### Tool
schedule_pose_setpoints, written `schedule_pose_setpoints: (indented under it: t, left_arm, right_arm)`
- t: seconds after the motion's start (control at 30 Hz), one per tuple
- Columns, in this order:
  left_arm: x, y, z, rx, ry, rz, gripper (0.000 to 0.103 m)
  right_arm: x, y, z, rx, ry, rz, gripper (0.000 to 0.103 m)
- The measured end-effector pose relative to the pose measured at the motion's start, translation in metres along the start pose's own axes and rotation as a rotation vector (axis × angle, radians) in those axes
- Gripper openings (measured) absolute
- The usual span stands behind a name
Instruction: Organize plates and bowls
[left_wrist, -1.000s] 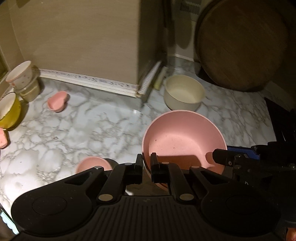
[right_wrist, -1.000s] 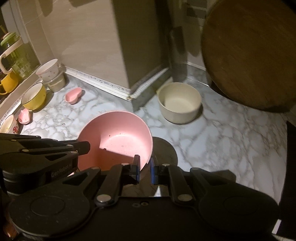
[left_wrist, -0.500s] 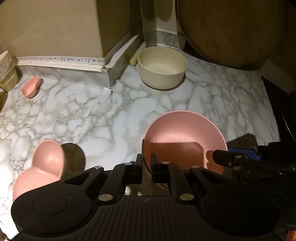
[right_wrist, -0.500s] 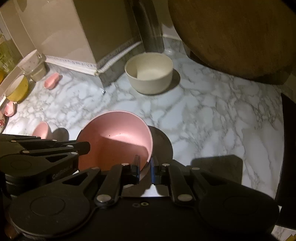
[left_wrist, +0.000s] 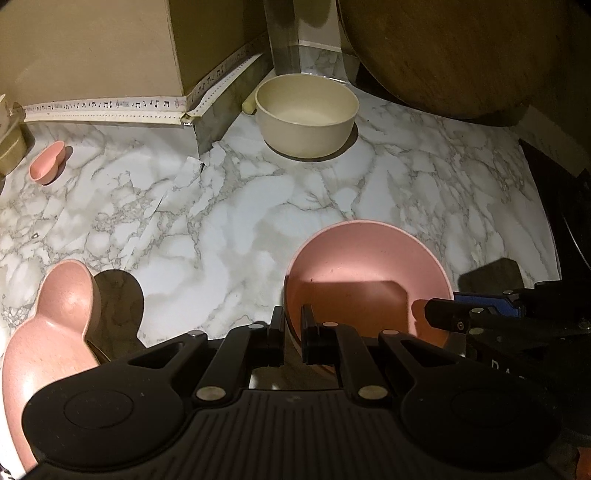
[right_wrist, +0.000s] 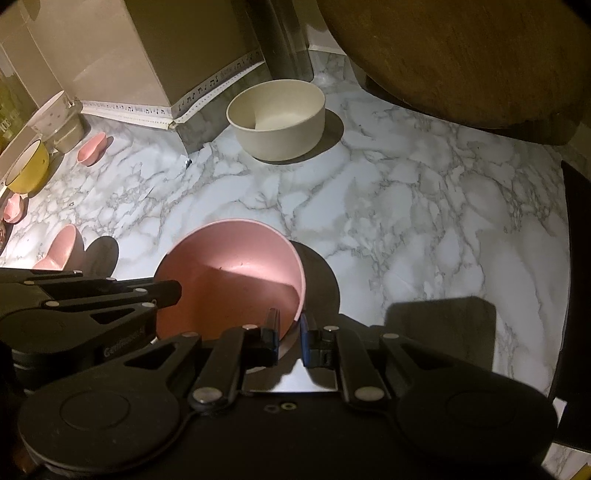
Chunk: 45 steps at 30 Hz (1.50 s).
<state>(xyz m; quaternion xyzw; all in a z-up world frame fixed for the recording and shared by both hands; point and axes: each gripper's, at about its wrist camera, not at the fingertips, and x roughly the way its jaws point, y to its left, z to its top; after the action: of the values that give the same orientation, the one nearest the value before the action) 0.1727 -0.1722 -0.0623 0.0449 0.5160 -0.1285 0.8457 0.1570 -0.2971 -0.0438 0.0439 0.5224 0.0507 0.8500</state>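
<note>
Two grippers share one pink bowl (left_wrist: 365, 280): left gripper (left_wrist: 292, 328) and right gripper (right_wrist: 288, 332) each have jaws clamped on opposite sides of its rim, likely to keep it level over the bench (left_wrist: 229, 206), well short of the cream bowl (left_wrist: 306, 114)

The pink bowl (left_wrist: 369, 280), clamped at its rim by the left gripper (left_wrist: 292, 325) and right gripper (right_wrist: 288, 332), has come down closer to the marble counter (right_wrist: 406, 206) and nearer the cream bowl (right_wrist: 277, 118). A heart-shaped pink dish (left_wrist: 55, 325) now appears larger at the left.
</note>
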Motion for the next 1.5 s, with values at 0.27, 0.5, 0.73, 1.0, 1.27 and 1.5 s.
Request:
schedule_pose_setpoints:
  t: [0.27, 0.5, 0.73, 1.0, 1.27, 1.5]
  left_arm:
    - [0.001, 0.001, -0.003, -0.011, 0.001, -0.008, 0.007]
    - [-0.001, 0.003, -0.005, -0.017, 0.001, -0.019, 0.007]
    - [-0.008, 0.006, -0.008, -0.007, -0.011, -0.035, 0.009]
    - [-0.025, 0.011, -0.010, 0.005, -0.052, -0.039, 0.013]
    - [-0.044, 0.016, -0.008, 0.006, -0.113, -0.036, 0.014]
    - [-0.058, 0.022, -0.006, 0.009, -0.171, -0.029, 0.036]
  right_arm:
    - [0.001, 0.000, -0.002, 0.002, 0.003, 0.001, 0.010]
    - [-0.001, 0.000, -0.005, 0.003, -0.010, -0.003, 0.020]
    - [-0.009, -0.002, -0.005, 0.012, -0.028, 0.001, 0.024]
    - [-0.025, 0.003, -0.007, -0.001, -0.069, 0.018, 0.035]
    - [-0.046, 0.014, -0.006, -0.035, -0.138, 0.028, 0.042]
    - [-0.060, 0.016, -0.003, -0.046, -0.195, 0.047, 0.057]
